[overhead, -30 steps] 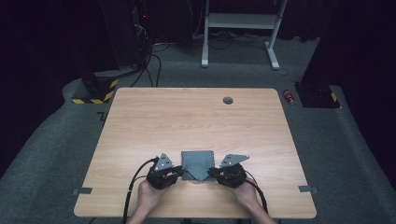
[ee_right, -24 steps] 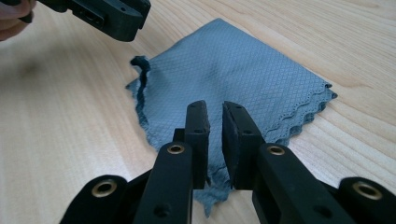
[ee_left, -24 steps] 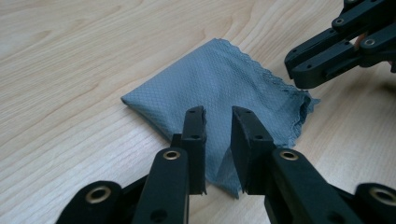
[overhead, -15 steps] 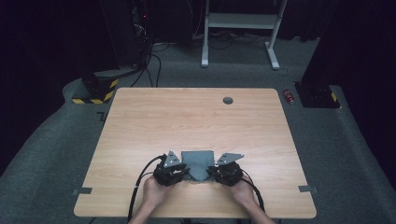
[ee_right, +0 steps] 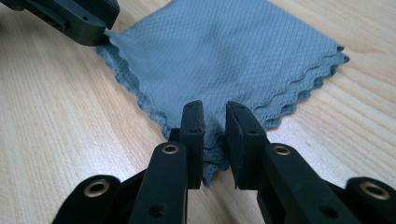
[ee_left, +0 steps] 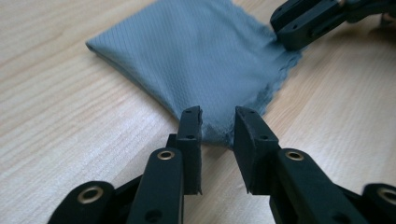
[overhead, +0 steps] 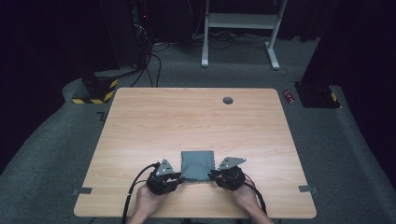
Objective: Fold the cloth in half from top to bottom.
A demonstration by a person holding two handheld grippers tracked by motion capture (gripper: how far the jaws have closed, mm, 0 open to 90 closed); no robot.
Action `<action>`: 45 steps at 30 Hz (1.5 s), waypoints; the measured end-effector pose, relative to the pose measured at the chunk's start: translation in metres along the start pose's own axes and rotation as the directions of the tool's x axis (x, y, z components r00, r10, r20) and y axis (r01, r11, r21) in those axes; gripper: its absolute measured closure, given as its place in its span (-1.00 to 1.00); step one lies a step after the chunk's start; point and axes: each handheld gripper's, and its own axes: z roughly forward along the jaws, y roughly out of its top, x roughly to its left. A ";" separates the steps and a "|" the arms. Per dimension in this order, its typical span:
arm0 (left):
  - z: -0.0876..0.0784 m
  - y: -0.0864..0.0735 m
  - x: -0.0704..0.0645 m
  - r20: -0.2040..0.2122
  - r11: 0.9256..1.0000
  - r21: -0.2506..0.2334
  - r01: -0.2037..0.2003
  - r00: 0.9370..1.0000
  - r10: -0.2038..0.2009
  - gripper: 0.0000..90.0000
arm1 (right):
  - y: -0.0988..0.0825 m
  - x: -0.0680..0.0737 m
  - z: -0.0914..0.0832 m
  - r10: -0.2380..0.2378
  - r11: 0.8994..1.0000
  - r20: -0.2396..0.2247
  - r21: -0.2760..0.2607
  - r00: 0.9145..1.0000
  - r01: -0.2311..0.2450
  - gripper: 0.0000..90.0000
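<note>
Two tools (overhead: pixel 180 176) (overhead: pixel 212 175) flank the folded grey cloth's (overhead: pixel 198 164) near corners.

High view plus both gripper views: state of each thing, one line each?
Grey cloth: folded, lying flat on the table, scalloped edges stacked toward the person.
Left hand-held gripper: jaws just been opening, apart, a near cloth corner between them, not pinched.
Right hand-held gripper: jaws just been opening, apart, the other near corner between them, not pinched.
Table: wooden, cloth near its front edge.
</note>
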 end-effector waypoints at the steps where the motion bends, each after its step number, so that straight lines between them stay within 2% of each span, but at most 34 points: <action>1: -0.003 0.001 0.001 0.014 1.000 -0.015 0.006 1.000 -0.006 0.57 | 0.001 0.000 -0.001 0.008 1.000 -0.001 -0.003 1.000 -0.008 0.72; 3: -0.006 0.005 0.002 0.031 0.998 -0.055 0.020 0.999 -0.018 0.49 | 0.002 0.000 -0.002 0.010 1.000 0.000 -0.014 1.000 -0.010 0.72; 6: -0.006 0.012 0.004 0.002 0.997 -0.074 0.036 0.999 -0.036 0.39 | 0.005 0.000 -0.001 0.008 1.000 0.005 -0.018 1.000 -0.008 0.72; 9: 0.006 0.020 0.005 -0.068 0.999 -0.032 0.040 0.997 -0.042 0.35 | 0.007 0.000 0.002 0.011 1.000 0.008 -0.014 1.000 -0.011 0.72; 11: 0.014 0.022 0.004 -0.084 0.999 -0.008 0.046 0.995 -0.047 0.32 | 0.008 -0.001 0.006 0.014 1.000 0.013 -0.009 1.000 -0.014 0.72; 14: 0.022 0.020 0.000 -0.122 0.999 0.043 0.012 0.992 -0.007 0.29 | 0.007 0.000 0.010 0.007 1.000 0.021 0.006 1.000 -0.007 0.71; 19: 0.023 0.009 -0.005 -0.143 0.997 0.083 -0.004 0.990 0.016 0.21 | 0.004 0.002 0.008 -0.009 1.000 0.034 0.009 0.999 0.008 0.65; 21: 0.019 0.006 -0.004 -0.148 0.997 0.078 0.000 0.989 0.012 0.19 | 0.003 0.003 0.007 -0.011 1.000 0.037 0.009 0.999 0.010 0.63; 23: 0.016 0.002 -0.003 -0.149 0.996 0.086 -0.003 0.989 0.015 0.17 | 0.002 0.005 0.007 -0.035 0.999 0.055 0.016 0.998 0.034 0.60; 24: 0.015 0.000 -0.002 -0.140 0.997 0.078 0.011 0.990 0.000 0.15 | 0.002 0.007 0.007 -0.046 0.999 0.064 0.021 0.997 0.044 0.59; 26: 0.011 -0.003 -0.001 -0.142 0.997 0.081 0.015 0.990 -0.003 0.14 | 0.002 0.008 0.007 -0.062 0.998 0.070 0.028 0.996 0.061 0.58; 29: 0.005 -0.006 0.001 -0.137 0.997 0.062 0.038 0.990 -0.030 0.12 | 0.002 0.005 0.006 -0.043 0.999 0.052 0.026 0.998 0.042 0.58; 31: 0.001 -0.004 0.004 -0.127 0.998 0.035 0.050 0.991 -0.046 0.12 | 0.002 0.003 0.005 -0.025 0.999 0.042 0.022 0.999 0.025 0.65; 34: -0.004 0.009 0.010 -0.098 0.999 -0.025 0.039 0.994 -0.041 0.13 | 0.006 -0.002 0.002 0.000 1.000 0.030 0.000 1.000 0.000 0.75; 37: 0.007 0.027 0.013 -0.092 0.999 -0.039 0.014 0.996 -0.017 0.13 | 0.016 -0.010 0.002 0.031 0.999 0.057 -0.027 0.998 -0.030 0.82; 39: 0.019 0.036 0.017 -0.092 0.999 -0.040 0.022 0.995 -0.026 0.13 | 0.023 -0.019 0.008 0.065 0.997 0.069 -0.037 0.996 -0.063 0.84; 43: 0.041 0.048 0.022 -0.155 1.000 -0.016 0.013 0.988 -0.015 0.14 | 0.038 -0.032 0.021 0.107 0.994 0.108 -0.048 0.988 -0.102 0.83; 45: 0.047 0.050 0.024 -0.173 1.000 0.003 0.013 0.985 -0.012 0.14 | 0.043 -0.038 0.027 0.118 0.992 0.112 -0.048 0.987 -0.114 0.83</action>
